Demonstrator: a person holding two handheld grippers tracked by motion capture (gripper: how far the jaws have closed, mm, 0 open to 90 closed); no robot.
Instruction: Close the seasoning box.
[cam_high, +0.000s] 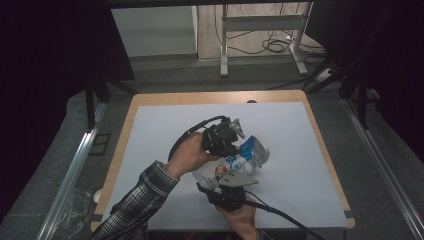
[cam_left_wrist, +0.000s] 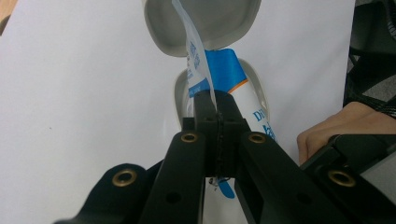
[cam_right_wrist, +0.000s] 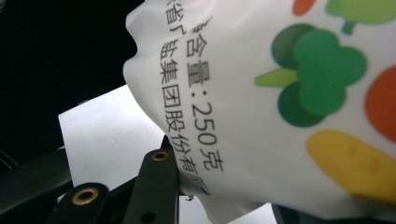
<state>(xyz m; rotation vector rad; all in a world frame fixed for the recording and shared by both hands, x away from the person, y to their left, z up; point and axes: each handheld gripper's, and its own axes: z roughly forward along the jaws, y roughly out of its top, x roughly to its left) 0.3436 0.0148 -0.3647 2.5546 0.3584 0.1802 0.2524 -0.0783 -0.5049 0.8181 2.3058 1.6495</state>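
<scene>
Pinching the pouch's (cam_left_wrist: 212, 70) thin film edge with the left gripper (cam_left_wrist: 218, 109), we are cradling its soft, crumpling body in the right gripper (cam_high: 239, 181).

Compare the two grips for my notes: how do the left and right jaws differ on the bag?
The left gripper pinches a thin edge of the bag, jaws fully together. The right gripper clasps the bag's plump body, jaws spread wider. Both are shut on the same bag.

A pouch (cam_high: 235, 165) lies on the table (cam_high: 300, 150), between both grippers.
</scene>
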